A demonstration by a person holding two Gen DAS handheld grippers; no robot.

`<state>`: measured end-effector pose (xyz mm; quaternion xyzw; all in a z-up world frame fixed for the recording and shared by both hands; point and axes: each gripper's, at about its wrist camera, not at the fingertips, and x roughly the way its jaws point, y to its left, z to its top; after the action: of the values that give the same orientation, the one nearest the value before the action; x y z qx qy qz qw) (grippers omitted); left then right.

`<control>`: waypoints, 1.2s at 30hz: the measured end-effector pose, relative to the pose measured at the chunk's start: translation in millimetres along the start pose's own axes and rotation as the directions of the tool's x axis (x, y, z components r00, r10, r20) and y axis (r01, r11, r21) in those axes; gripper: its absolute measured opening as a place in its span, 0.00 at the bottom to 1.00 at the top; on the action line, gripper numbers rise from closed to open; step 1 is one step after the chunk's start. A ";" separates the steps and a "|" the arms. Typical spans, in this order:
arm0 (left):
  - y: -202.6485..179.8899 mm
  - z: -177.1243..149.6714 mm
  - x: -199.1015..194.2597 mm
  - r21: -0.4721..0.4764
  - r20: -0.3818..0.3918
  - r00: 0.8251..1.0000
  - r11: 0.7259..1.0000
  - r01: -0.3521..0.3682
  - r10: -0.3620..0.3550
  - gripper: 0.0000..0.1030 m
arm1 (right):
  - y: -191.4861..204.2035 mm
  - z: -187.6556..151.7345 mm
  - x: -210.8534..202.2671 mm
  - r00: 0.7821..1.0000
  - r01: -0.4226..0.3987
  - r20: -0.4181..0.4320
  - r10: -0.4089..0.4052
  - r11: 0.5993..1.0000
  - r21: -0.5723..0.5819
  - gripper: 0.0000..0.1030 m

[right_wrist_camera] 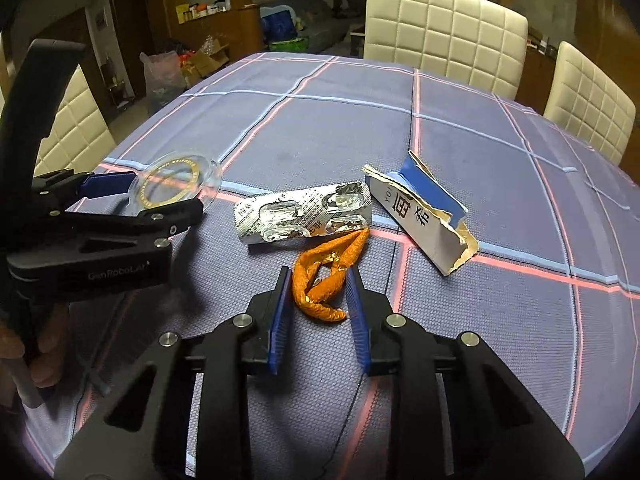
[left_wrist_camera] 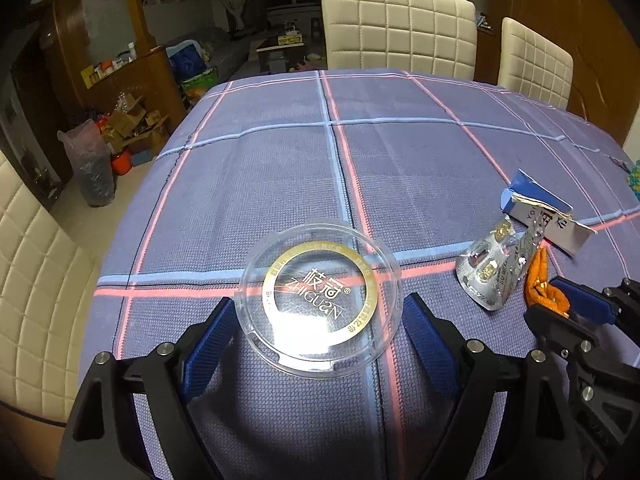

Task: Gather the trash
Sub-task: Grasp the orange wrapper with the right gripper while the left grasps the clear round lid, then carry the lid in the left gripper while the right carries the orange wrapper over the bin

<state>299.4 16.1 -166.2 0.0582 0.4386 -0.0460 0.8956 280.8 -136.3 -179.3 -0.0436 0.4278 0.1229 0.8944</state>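
Right gripper (right_wrist_camera: 318, 296): blue-padded jaws drawn in on the crumpled orange peel-like scrap (right_wrist_camera: 326, 270); both pads sit against its sides, scrap resting on the cloth between them. Clenched on it.

Left gripper (left_wrist_camera: 318, 316): jaws spread wide, one blue pad (left_wrist_camera: 210, 344) at 9 o'clock and the other at 3 o'clock of the clear round plastic lid with a gold ring and printed lettering (left_wrist_camera: 320, 296). Lid lies flat on the cloth. Pads flank its rim; whether they touch it cannot be told. No squeeze evident, so released.

In the right wrist view the left gripper shows at 9 o'clock, with bare fingers (right_wrist_camera: 44, 364) of the person's hand wrapped on its handle.

Outward from the orange scrap: a silver foil blister pack, emptied and creased (right_wrist_camera: 304, 218), touches it at 12 o'clock. A torn white-and-blue cardboard box with black characters (right_wrist_camera: 424, 216) lies at 2 o'clock, just beside the blister pack.

All on a purple-grey checked tablecloth with pink and pale-blue stripes (right_wrist_camera: 460, 152).

Cream quilted padded chairs (left_wrist_camera: 400, 28) stand at the table's far edge, 12 to 1 o'clock. Floor at 10 o'clock: cardboard boxes and a filled translucent plastic bag (left_wrist_camera: 90, 164).
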 end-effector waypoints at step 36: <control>54.9 -82.3 -156.1 -0.037 0.198 0.976 0.995 -0.089 0.095 0.79 | 103.9 -16.1 -103.7 0.994 -0.030 0.100 0.048 0.984 -0.175 0.28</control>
<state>147.2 87.2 -89.3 0.0611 0.3442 -0.0039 0.9369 179.4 -57.8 -106.2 -0.1065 0.3690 0.1792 0.9058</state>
